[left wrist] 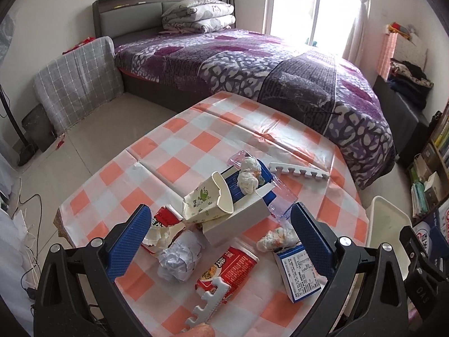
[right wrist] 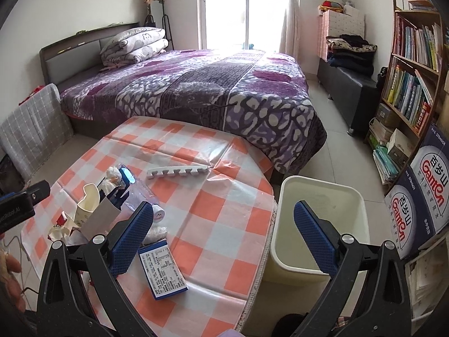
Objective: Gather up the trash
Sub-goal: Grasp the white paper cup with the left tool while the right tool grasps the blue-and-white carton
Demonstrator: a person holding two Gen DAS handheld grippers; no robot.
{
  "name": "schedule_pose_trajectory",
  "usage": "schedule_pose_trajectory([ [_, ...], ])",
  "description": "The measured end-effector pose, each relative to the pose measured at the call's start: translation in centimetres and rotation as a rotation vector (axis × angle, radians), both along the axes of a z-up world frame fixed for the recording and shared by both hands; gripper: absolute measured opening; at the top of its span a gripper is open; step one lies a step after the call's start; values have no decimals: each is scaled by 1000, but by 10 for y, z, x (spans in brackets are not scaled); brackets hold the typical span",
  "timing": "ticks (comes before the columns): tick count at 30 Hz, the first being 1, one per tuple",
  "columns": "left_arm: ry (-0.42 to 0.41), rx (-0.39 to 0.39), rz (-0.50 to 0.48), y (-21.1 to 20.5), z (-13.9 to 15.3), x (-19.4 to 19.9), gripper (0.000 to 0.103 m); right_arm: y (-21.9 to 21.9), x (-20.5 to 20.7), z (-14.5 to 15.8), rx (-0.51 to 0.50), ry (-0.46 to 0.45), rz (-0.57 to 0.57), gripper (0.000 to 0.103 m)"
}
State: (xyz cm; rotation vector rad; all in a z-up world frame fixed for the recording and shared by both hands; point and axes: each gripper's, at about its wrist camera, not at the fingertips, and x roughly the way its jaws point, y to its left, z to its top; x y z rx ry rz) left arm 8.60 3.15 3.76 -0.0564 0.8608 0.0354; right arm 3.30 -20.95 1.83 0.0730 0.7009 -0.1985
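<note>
Trash lies in a heap on the checked table [left wrist: 179, 146]: a paper cup [left wrist: 209, 202] leaning on a white box [left wrist: 238, 221], a crumpled paper ball [left wrist: 181, 258], a red packet [left wrist: 228, 264], tissue wads [left wrist: 248, 174] and a blue-white carton [left wrist: 299, 272]. My left gripper [left wrist: 221, 238] hovers open over this heap, holding nothing. My right gripper [right wrist: 224, 238] is open too, above the table's right edge, between the carton [right wrist: 162, 269] and the cream bin [right wrist: 317, 219]. The bin looks empty.
A white foam strip [right wrist: 178, 172] lies mid-table and another [left wrist: 209, 303] near the front. A clear plastic bottle [right wrist: 140, 193] lies by the heap. The bed [right wrist: 210, 90] stands behind the table; a bookshelf [right wrist: 412, 78] and boxes [right wrist: 421, 196] line the right.
</note>
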Motion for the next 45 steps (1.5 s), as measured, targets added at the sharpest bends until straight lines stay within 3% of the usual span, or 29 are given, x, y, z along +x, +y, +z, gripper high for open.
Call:
schedule_pose_trajectory([
  [7,270,-98,-130,18,-17,54,96,3,52,-10,59,208,110,96],
  [14,433,-79,-160,45,-64,71,96,5,80,-66,124,389,176,96],
  [17,458,-88,-139,59,-74,80,96,5,92,-84,216,487,196,96],
  [19,474,-101,-112,67,-80,86,96,7,97,-87,254,502,191,96],
  [21,468,-104,-107,69,-82,90,96,10,101,-89,278,513,184,96],
  [26,460,-24,-199,48,-90,97,96,14,106,-90,328,519,186,96],
  [31,455,26,-218,31,-105,112,96,6,111,-91,384,521,143,96],
  [38,482,23,-206,17,-131,137,96,-4,117,-99,414,551,99,96],
  [40,502,33,-208,16,-138,142,84,-3,118,-103,414,575,109,96],
  [42,532,14,-213,17,-145,144,56,3,116,-105,378,601,146,96],
  [45,524,-3,-209,22,-141,143,50,18,109,-111,292,637,228,96],
])
